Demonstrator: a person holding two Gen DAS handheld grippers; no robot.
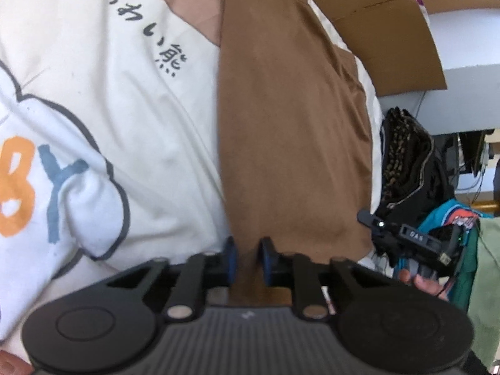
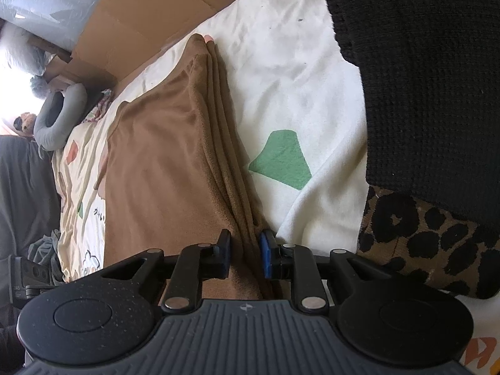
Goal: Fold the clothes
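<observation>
Two claws grip the same brown garment [image 1: 290, 131], one at each side of its near edge. The left gripper [image 1: 248, 261] has its blue-padded fingers [image 1: 229, 257] closed in on a narrow strip of the brown cloth, which runs straight out between them and away from the claw, widening as it goes. Its long axis follows the line of the fingers. To the left of that claw, touching the brown cloth along its edge, lies a cream printed sheet [image 1: 103, 100] with dark lettering and a cloud outline.

The right gripper [image 2: 245, 256] is likewise clamped on the brown garment [image 2: 162, 162], here on a bunched edge of several stacked folds. The folds run forward from the jaws in a long ridge, tapering to a point far ahead of the claw, so the cloth again lies lengthwise along the fingers. Most of the brown fabric spreads to the left of this claw. Just to its right the sheet [image 2: 293, 72] shows a green patch, and further right sit a black knit [image 2: 431, 87] and a leopard-print fabric [image 2: 418, 237]. Cardboard [image 2: 147, 15] lies beyond the far end of the garment.
</observation>
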